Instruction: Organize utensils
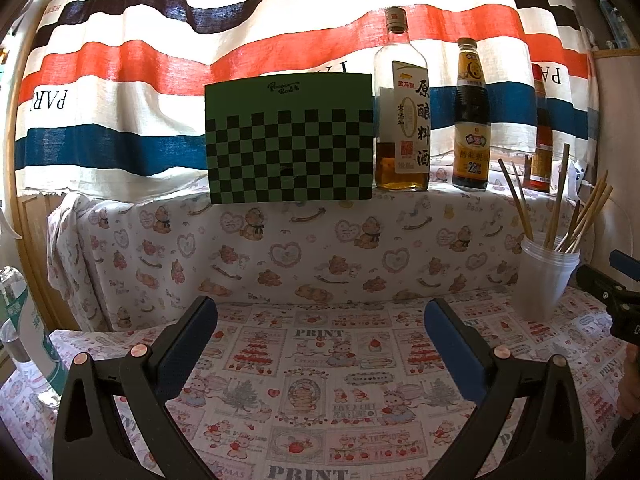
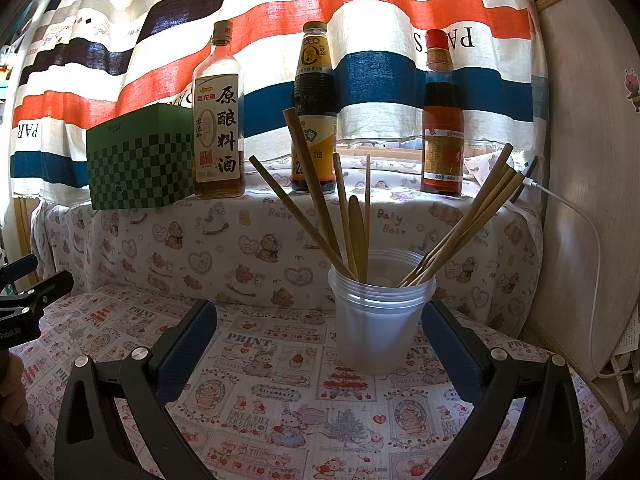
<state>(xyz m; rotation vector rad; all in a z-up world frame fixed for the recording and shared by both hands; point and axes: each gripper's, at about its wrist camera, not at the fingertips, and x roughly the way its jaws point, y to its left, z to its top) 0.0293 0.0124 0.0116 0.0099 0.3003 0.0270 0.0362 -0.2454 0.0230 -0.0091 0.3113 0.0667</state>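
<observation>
While both grippers hang wide-jawed over the patterned desk, nothing is held in either: the left gripper (image 1: pixel 320 312) has its jaws spread above bare printed cloth, and the right gripper (image 2: pixel 320 316) has its jaws spread to either side of the plastic cup (image 2: pixel 380 320) without touching it. The wooden utensils (image 2: pixel 352 224) already stand in that cup, fanned in two bunches, near the desk's back edge toward its right-hand corner, just below a cloth-draped ledge.

No loose utensil shows on the cloth in either view, so the job looks close to done or not yet begun; which one cannot be told. If the next step is to sort the bundle, a good approach would be to steady the light cup first, then pinch one stick low on its shaft and draw it straight up, since the sticks lean across each other and a sideways tug could tip the cup.

From the right wrist, the cup's contents read clearly, including one flat, blade-shaped piece (image 2: pixel 357 236) among the sticks, and a white cable (image 2: pixel 576 208) trails down the right wall. From the left wrist, the cup sits at the far right, while a green checkered box (image 1: pixel 290 138) and three sauce bottles (image 1: pixel 402 100) line the ledge.
</observation>
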